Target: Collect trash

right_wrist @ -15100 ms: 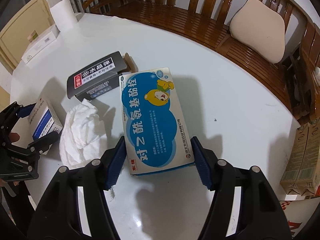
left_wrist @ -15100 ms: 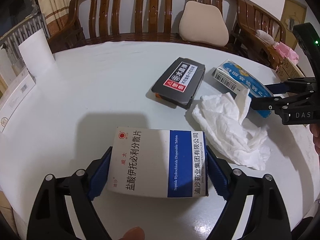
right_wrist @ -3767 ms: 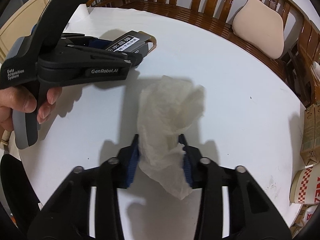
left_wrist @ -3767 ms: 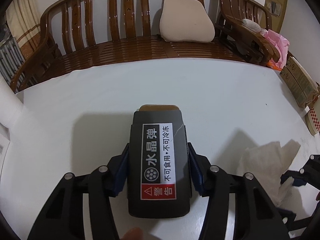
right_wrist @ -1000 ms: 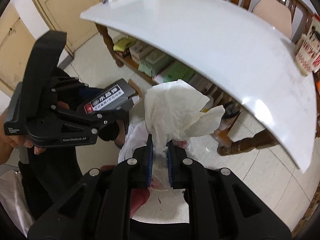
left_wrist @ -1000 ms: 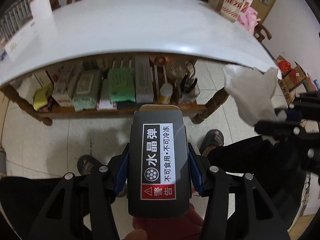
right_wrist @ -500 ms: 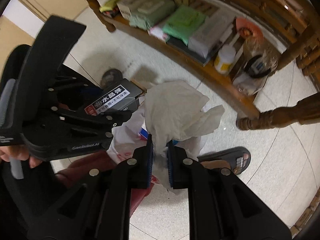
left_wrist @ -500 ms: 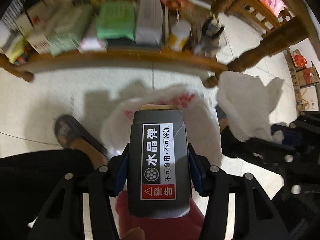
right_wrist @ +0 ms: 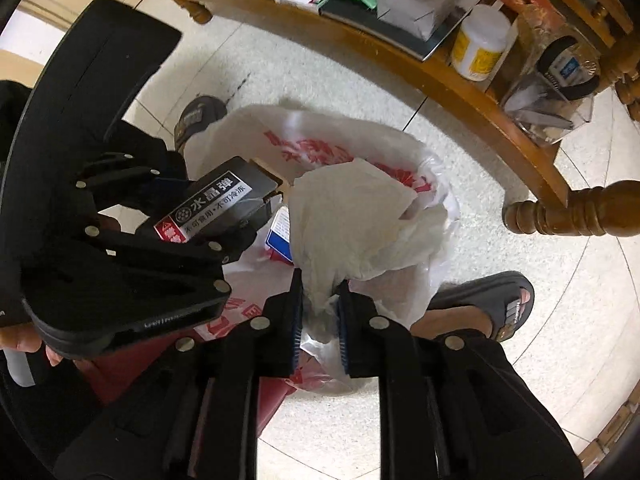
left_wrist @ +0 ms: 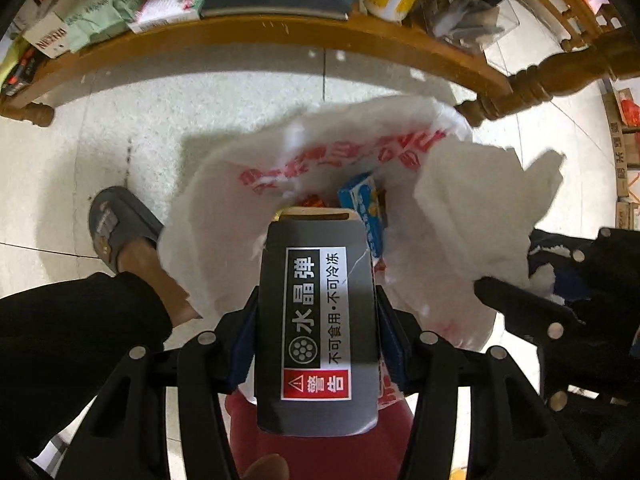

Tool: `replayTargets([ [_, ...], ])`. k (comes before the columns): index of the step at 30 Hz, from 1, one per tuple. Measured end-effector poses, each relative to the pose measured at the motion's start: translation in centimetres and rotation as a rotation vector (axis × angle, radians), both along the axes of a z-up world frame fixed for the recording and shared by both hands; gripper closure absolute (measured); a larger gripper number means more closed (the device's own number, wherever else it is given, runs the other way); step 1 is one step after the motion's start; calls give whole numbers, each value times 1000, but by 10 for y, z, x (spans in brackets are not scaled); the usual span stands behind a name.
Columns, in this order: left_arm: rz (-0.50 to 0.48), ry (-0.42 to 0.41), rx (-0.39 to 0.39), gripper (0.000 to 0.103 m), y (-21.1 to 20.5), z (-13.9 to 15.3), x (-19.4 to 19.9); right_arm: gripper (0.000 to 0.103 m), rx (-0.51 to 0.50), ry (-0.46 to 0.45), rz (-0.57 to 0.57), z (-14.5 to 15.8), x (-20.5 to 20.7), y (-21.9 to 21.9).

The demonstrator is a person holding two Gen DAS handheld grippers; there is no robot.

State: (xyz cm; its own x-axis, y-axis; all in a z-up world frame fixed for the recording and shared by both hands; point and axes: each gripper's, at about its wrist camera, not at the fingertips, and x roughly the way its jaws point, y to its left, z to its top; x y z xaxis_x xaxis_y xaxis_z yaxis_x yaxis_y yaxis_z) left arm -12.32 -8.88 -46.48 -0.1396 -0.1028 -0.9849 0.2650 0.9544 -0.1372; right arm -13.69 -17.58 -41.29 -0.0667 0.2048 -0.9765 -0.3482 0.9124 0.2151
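Note:
My left gripper is shut on a dark grey box with a white and red label, held over the open mouth of a white plastic bag with red print that lines a red bin on the floor. My right gripper is shut on a crumpled white tissue, also above the bag. A blue medicine box lies inside the bag. The left gripper with its grey box shows in the right wrist view, and the tissue in the left wrist view.
A wooden shelf under the table holds packets, boxes and a white and yellow jar. A turned table leg stands to the right. My feet in grey slippers flank the bin on the tiled floor.
Both grippers have come down from beside the table and moved closer over the bag's opening, still holding the grey box and the tissue.

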Motion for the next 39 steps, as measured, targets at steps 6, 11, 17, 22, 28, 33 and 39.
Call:
replayTargets([
  [6,2,19,12,51,-2,-7,0,85,-11,17,10,-11,4,3],
  [11,1,5,45,33,1,-10,1,64,-28,16,-5,-14,7,2],
  [17,42,-14,60,13,12,-5,5,34,-54,1,-54,-10,15,-10],
  [22,77,-31,53,9,18,3,9,29,-38,-5,-63,-7,13,-12],
  [28,89,-51,49,9,22,11,12,26,-35,-17,-56,-1,13,-8],
  [33,114,-94,33,8,27,27,18,24,-29,-45,-61,14,12,-8],
  [39,144,-160,-8,8,35,57,25,23,3,-94,-71,49,12,-7],
])
